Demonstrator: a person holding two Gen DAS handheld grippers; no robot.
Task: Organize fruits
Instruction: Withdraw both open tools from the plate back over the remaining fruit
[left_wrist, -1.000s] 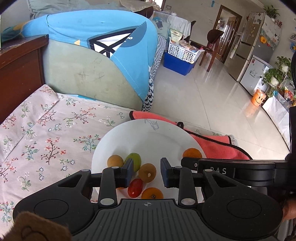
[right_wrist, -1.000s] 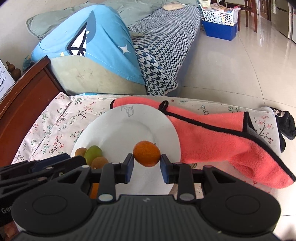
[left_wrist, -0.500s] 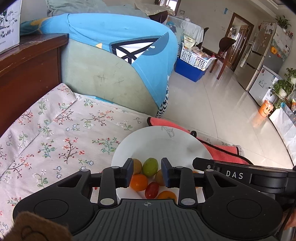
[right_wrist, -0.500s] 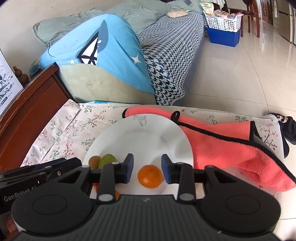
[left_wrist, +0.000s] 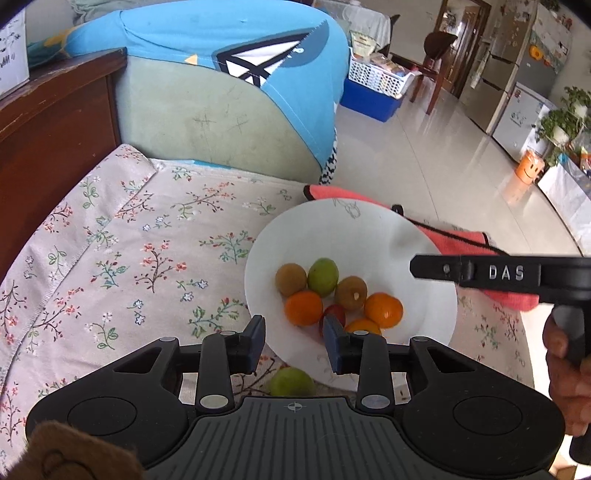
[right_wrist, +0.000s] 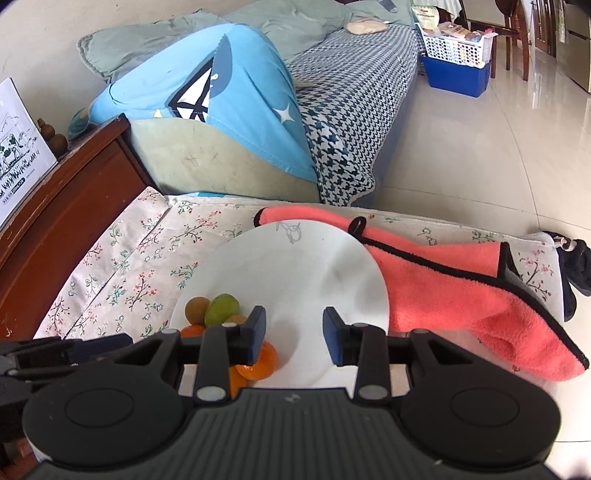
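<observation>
Left claw (left_wrist: 293, 341) empty, jaws just opening, parted. Right claw (right_wrist: 294, 334) empty, parted over bare plate (right_wrist: 303, 266). Fruits cluster on plate's near side; one green lime (left_wrist: 291, 382) lies off plate on floral bench cloth (left_wrist: 122, 258), just below left claw. Likely light, firm, rolls easily; grip across its middle.

Floral tablecloth (left_wrist: 110, 258) bears white plate (left_wrist: 354, 240), coral towel (right_wrist: 461, 295), green fruit (left_wrist: 291, 382).
</observation>
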